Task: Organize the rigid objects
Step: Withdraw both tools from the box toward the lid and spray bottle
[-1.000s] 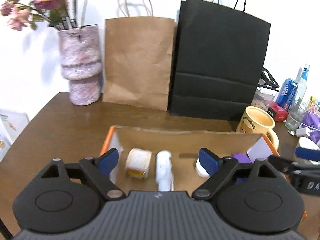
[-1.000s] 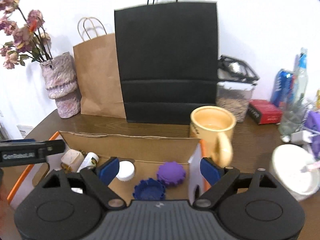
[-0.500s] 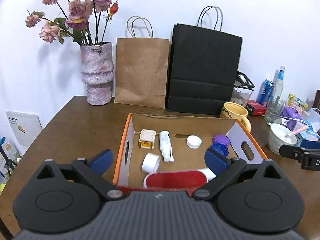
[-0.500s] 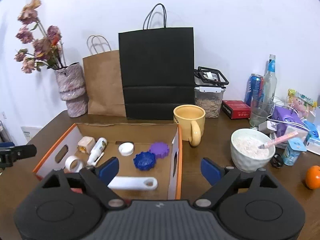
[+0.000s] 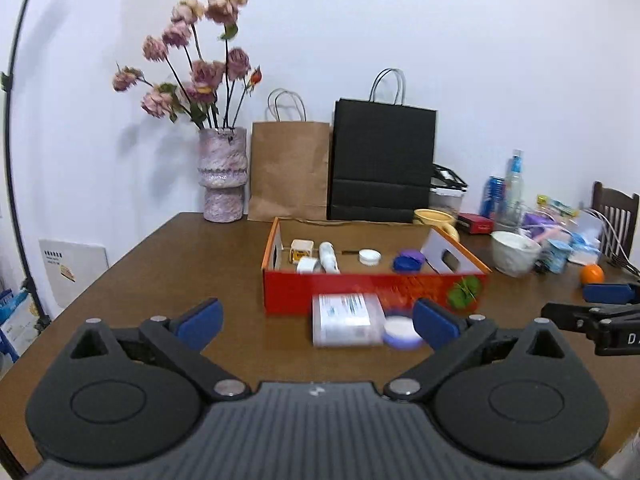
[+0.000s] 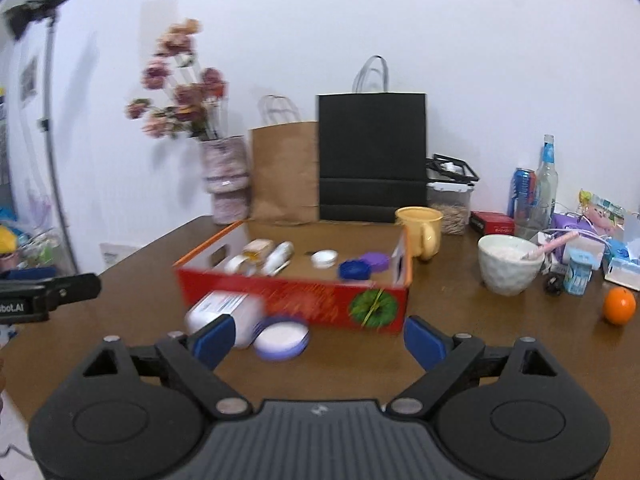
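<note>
- Left wrist view: red cardboard box (image 5: pixel 372 290) at mid worktop, open-topped, holding a white cap (image 5: pixel 369 256), blue lid (image 5: pixel 405 263), purple lid (image 5: pixel 413 256), small white bottle (image 5: pixel 329 256), tape roll (image 5: pixel 306 265) and a yellow-labelled cube (image 5: pixel 301 249).
- Just before the box's red wall: clear labelled container (image 5: pixel 346 320) lying flat, touching a lavender-rimmed jar lid (image 5: pixel 401 332).
- Left tongs (image 5: pixel 316 320) spread wide, gripping nothing, above bare wood.
- Right wrist view: right tongs (image 6: pixel 316 340) likewise wide apart and empty, left pad overlapping the container (image 6: pixel 224 312).
- Dark brown wooden worktop (image 5: pixel 168 280), rounded near corners.
- Behind the box: yellow mug (image 6: pixel 420 230), black paper bag (image 5: pixel 382 160), brown paper bag (image 5: pixel 290 168), mottled pink vase (image 5: pixel 223 174) with dried flowers.
- Right side clutter: white bowl (image 6: pixel 510 264), orange (image 6: pixel 619 305), bottle (image 6: pixel 546 180), can (image 6: pixel 523 190).
- White wall (image 5: pixel 400 20) beyond; dark chair back (image 5: pixel 614 216) at far right.
</note>
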The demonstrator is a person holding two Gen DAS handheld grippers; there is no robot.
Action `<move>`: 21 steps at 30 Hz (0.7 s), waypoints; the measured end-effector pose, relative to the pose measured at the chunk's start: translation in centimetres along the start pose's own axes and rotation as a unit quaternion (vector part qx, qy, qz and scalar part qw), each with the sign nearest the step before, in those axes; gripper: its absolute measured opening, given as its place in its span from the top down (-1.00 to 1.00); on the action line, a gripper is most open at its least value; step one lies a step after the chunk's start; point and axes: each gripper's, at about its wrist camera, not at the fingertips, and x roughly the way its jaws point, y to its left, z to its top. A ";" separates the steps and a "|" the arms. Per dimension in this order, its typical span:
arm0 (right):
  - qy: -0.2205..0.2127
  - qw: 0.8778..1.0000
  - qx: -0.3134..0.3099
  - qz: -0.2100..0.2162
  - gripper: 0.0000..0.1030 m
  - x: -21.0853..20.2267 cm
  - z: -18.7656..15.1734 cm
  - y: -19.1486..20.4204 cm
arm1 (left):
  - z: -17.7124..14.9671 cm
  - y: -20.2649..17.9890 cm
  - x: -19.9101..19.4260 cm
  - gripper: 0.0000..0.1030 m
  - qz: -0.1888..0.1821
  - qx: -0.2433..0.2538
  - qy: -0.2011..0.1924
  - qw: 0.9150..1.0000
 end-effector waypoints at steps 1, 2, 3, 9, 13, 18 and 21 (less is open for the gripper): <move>-0.005 1.000 -0.003 0.007 -0.77 -1.3 -1.1 0.5 | -0.8 -0.3 -1.3 -1.00 -0.004 0.005 -0.006 1.000; -0.008 1.000 -0.001 0.014 -0.77 -2.8 -2.3 0.7 | -1.8 -0.6 -2.8 -1.00 -0.006 0.010 -0.011 1.000; -0.010 1.000 0.004 0.018 -0.77 -4.0 -3.3 0.8 | -2.6 -1.0 -4.1 -1.00 -0.008 0.011 -0.015 1.000; -0.025 1.000 0.009 0.005 -0.79 -9.7 -7.4 1.4 | -7.5 -2.9 -10.2 -1.00 0.012 0.040 -0.037 0.998; -0.024 1.000 0.015 0.001 -0.91 -11.1 -9.1 1.9 | -9.1 -4.2 -11.1 -1.00 0.017 0.078 -0.044 0.996; -0.016 1.000 0.023 -0.009 -0.91 -10.2 -9.3 1.8 | -9.2 -4.7 -9.8 -1.00 0.002 0.065 -0.025 0.998; -0.015 0.999 0.029 -0.004 -0.91 -9.9 -9.3 1.5 | -9.1 -5.0 -9.1 -1.00 -0.004 0.058 -0.013 0.998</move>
